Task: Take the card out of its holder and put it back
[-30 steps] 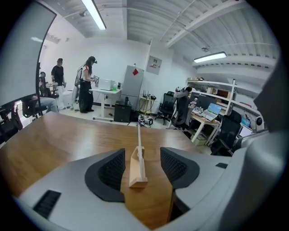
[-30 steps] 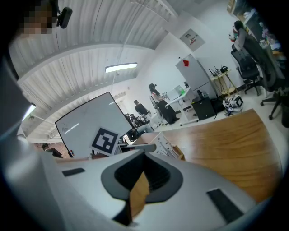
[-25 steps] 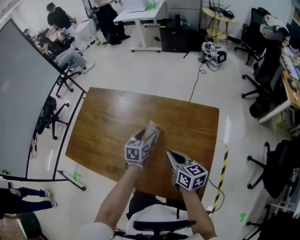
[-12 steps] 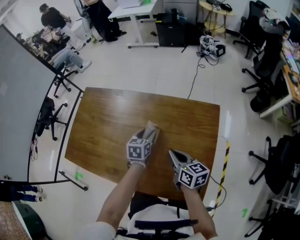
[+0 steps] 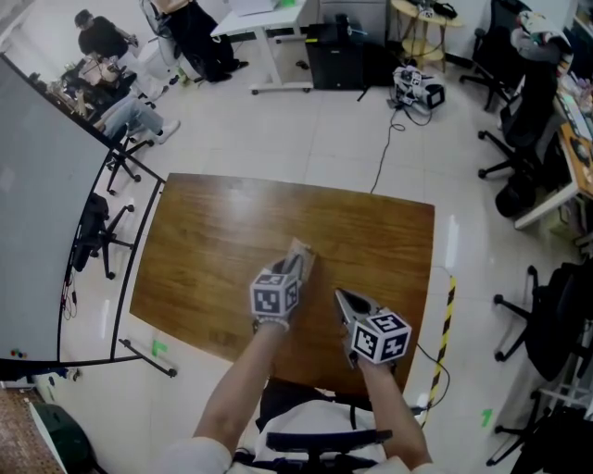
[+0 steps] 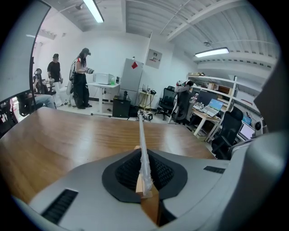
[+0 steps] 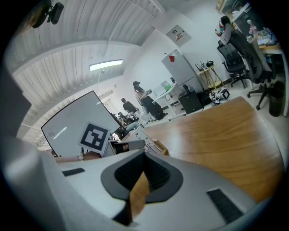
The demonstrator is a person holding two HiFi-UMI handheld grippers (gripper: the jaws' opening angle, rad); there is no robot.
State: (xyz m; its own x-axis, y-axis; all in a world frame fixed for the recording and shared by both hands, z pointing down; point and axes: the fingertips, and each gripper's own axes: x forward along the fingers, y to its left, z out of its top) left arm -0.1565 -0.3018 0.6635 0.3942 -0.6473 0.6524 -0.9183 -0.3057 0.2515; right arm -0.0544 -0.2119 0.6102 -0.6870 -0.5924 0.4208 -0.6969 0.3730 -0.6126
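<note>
Over the near middle of the brown table [image 5: 213,241], my left gripper [image 5: 293,270] points away from me. Its jaws are closing on the card holder [image 5: 299,255], a thin clear sleeve with a tan card in it. In the left gripper view the sleeve [image 6: 142,140] stands edge-on between the pads of the left gripper [image 6: 144,178], which press on its near end. My right gripper [image 5: 341,300] is just to the right, jaws together, nothing in them. In the right gripper view the right gripper [image 7: 143,169] is shut and the holder [image 7: 156,145] shows beyond it.
The table's far half and left side [image 5: 241,213] are bare wood. Around it stand office chairs [image 5: 97,231], white desks [image 5: 269,28] and a cable [image 5: 389,157] on the floor. People sit and stand at the far left [image 5: 102,37]. A striped tape strip [image 5: 443,324] runs by the right edge.
Both grippers stay in nearly the same place over the table. The right gripper's cube has edged slightly away from me. The holder stays in front of the left gripper.
</note>
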